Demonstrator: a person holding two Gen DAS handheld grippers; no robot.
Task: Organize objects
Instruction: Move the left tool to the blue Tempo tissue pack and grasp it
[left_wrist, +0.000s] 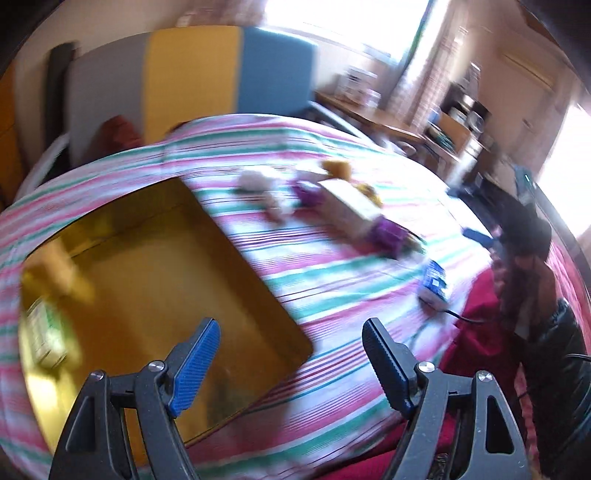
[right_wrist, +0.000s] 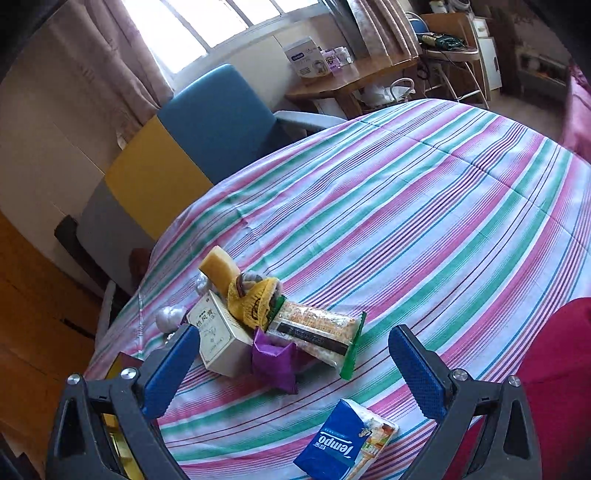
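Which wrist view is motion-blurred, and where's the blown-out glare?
Left wrist view: heavy motion smear over the striped cloth and gold tray, though the left tongs stay sharp; windows blown out top and right. Right wrist view: sharp, Tempo pack legible; only the window overexposed.

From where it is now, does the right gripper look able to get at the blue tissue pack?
Probably yes. The right gripper is open, and the blue tissue pack lies alone on the striped cloth just below its fingers, apart from the pile, with nothing over it.
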